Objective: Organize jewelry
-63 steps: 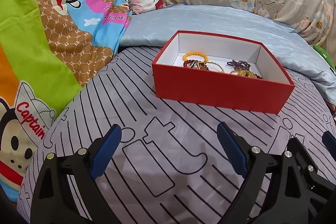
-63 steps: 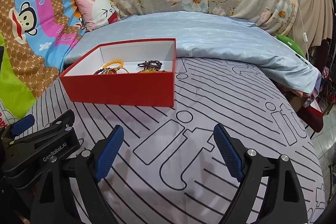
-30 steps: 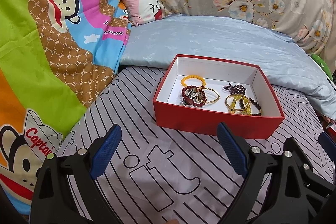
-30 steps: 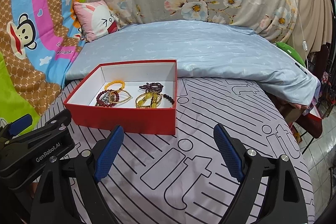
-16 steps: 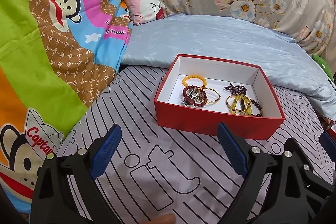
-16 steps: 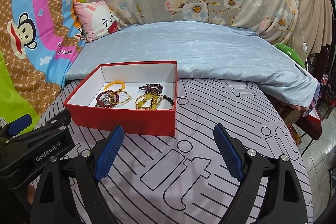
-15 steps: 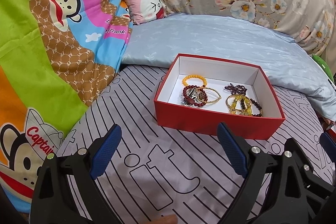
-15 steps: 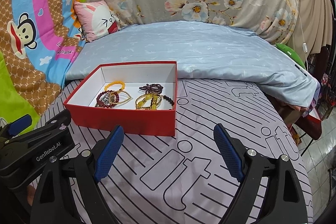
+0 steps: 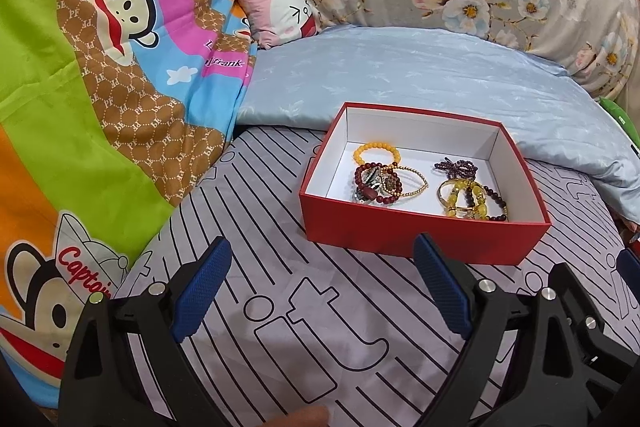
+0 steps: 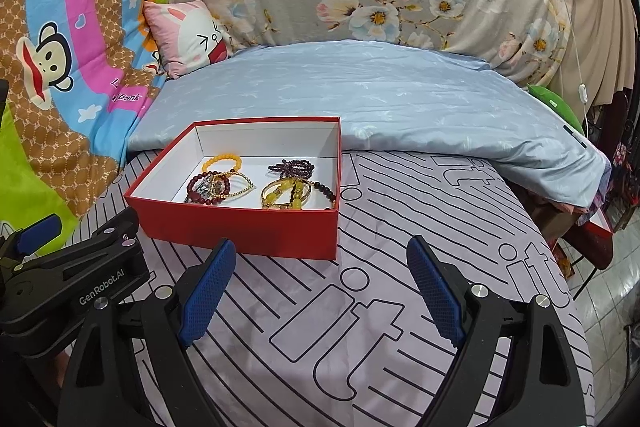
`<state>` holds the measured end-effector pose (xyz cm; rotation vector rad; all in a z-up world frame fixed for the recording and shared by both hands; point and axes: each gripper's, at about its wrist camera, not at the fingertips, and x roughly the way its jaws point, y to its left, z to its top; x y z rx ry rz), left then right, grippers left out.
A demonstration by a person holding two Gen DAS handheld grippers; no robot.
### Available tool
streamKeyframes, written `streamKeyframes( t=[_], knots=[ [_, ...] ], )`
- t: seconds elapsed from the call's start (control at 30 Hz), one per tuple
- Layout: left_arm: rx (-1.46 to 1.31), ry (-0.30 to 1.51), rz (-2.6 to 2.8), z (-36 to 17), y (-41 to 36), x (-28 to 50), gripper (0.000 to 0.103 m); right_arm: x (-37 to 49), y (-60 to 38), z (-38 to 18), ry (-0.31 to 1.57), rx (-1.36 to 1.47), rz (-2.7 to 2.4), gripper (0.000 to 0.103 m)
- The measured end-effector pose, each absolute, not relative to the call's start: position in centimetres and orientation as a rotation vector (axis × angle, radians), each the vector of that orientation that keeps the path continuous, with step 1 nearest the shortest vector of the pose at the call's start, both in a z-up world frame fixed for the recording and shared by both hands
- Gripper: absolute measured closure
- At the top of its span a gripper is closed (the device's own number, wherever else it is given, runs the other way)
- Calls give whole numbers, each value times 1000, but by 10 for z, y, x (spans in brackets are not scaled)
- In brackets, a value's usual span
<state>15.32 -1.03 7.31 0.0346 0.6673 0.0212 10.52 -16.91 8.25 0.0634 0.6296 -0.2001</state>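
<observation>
A red box point(image 9: 416, 237) with a white inside sits on the striped lilac bedsheet point(image 9: 312, 339); it also shows in the right wrist view point(image 10: 248, 227). Inside lie several bead bracelets: a yellow one point(image 9: 376, 151), a dark red one point(image 9: 374, 183), a thin gold one point(image 9: 412, 183), a purple one point(image 9: 456, 167) and a yellow-gold cluster point(image 9: 466, 201). My left gripper point(image 9: 320, 295) is open and empty, held above the sheet in front of the box. My right gripper point(image 10: 320, 291) is open and empty, in front of the box's right corner.
A folded light-blue quilt point(image 10: 380, 99) lies behind the box. A pink rabbit cushion point(image 10: 192, 35) leans at the back left. A cartoon monkey blanket point(image 9: 100, 87) rises on the left. The bed's right edge point(image 10: 576, 291) drops to a tiled floor.
Both grippers rose and drew back from the box two seconds ago, so its inside came into view. In the last half second almost nothing moved.
</observation>
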Motion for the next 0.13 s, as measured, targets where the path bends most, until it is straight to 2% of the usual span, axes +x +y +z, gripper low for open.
streamKeyframes(
  t=[0.13],
  knots=[
    [39, 668, 8, 75, -11, 155, 16, 105, -169, 83, 628, 63, -201, 19]
  ],
)
